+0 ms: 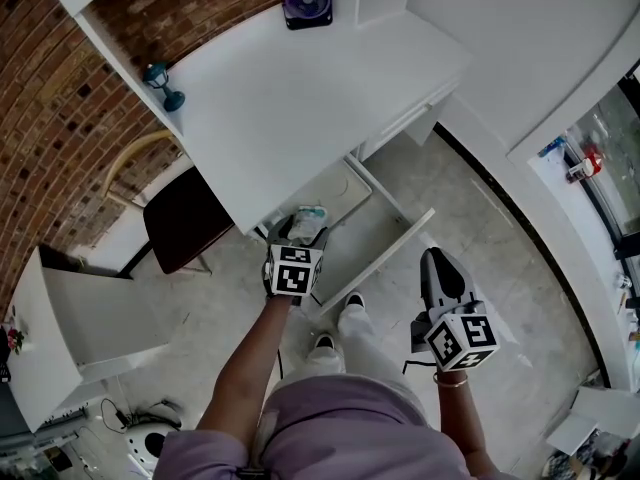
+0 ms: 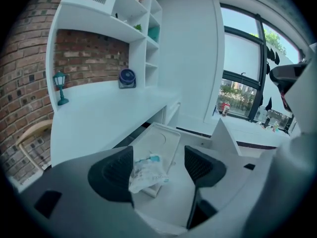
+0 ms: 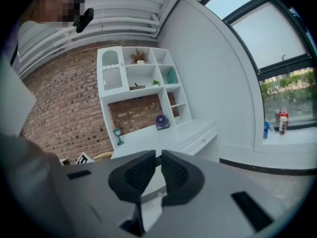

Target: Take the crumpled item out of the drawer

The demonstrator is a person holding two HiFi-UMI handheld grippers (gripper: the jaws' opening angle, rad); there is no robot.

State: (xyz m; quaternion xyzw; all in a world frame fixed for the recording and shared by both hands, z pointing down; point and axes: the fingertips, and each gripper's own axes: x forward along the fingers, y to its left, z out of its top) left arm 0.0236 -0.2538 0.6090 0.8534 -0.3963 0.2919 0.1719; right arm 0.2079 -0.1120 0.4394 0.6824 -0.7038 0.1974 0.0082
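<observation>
The crumpled item [image 1: 308, 214], a whitish wrapper with teal print, lies in the open white drawer [image 1: 378, 244] under the desk. My left gripper [image 1: 298, 232] hangs right over it, jaws open. In the left gripper view the wrapper [image 2: 147, 172] sits between the jaws, close against the left pad [image 2: 115, 171] and well short of the right one; it rests on the edge of a shallow white tray [image 2: 159, 142] inside the drawer [image 2: 198, 155]. My right gripper [image 1: 440, 270] is held apart, right of the drawer front, over the floor. Its jaws [image 3: 157, 170] are shut on nothing.
The white desk [image 1: 300, 98] carries a purple fan [image 1: 306, 2] and a small teal lamp [image 1: 162, 84]. A dark-seated chair [image 1: 185, 218] stands left of the drawer, with a white cabinet [image 1: 80, 318] further left. The person's feet [image 1: 352, 313] are just before the drawer front.
</observation>
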